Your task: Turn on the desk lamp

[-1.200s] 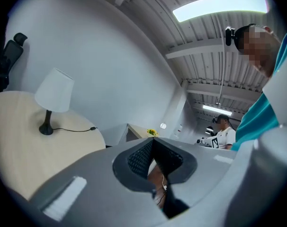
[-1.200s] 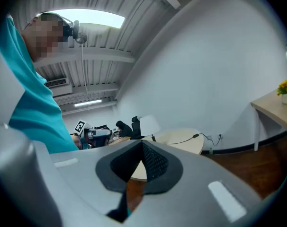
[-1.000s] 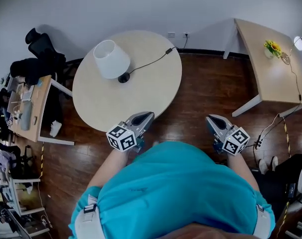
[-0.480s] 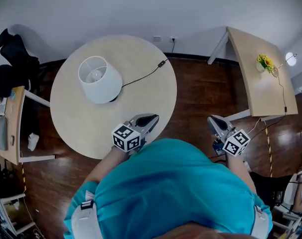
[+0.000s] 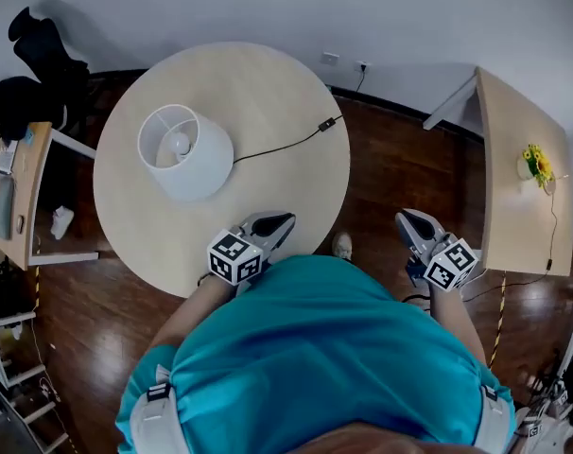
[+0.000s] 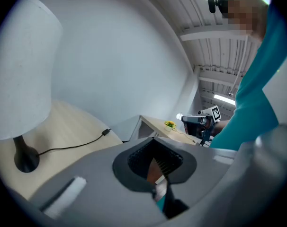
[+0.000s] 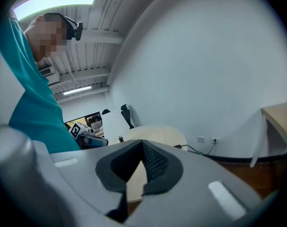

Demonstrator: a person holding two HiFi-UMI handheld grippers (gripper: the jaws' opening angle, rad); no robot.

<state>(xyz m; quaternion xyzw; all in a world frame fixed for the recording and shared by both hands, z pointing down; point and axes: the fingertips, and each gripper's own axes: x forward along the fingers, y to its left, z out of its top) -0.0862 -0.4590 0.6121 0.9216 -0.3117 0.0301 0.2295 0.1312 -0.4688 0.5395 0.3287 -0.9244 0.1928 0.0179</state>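
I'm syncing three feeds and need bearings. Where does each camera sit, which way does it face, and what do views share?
Head view: on the person's head, facing steeply down at round table, lamp; shows teal shirt, left gripper, right gripper.
Left gripper view: on the left gripper, facing along its shut jaws across the table; shirt at right.
Right gripper view: on the right gripper, along its shut jaws toward the wall; shirt at left.
Shared: table and lamp in all three; each gripper view catches the other gripper.

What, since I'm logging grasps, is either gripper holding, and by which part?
Nothing: the left gripper and right gripper are both shut and empty, clear of the lamp.
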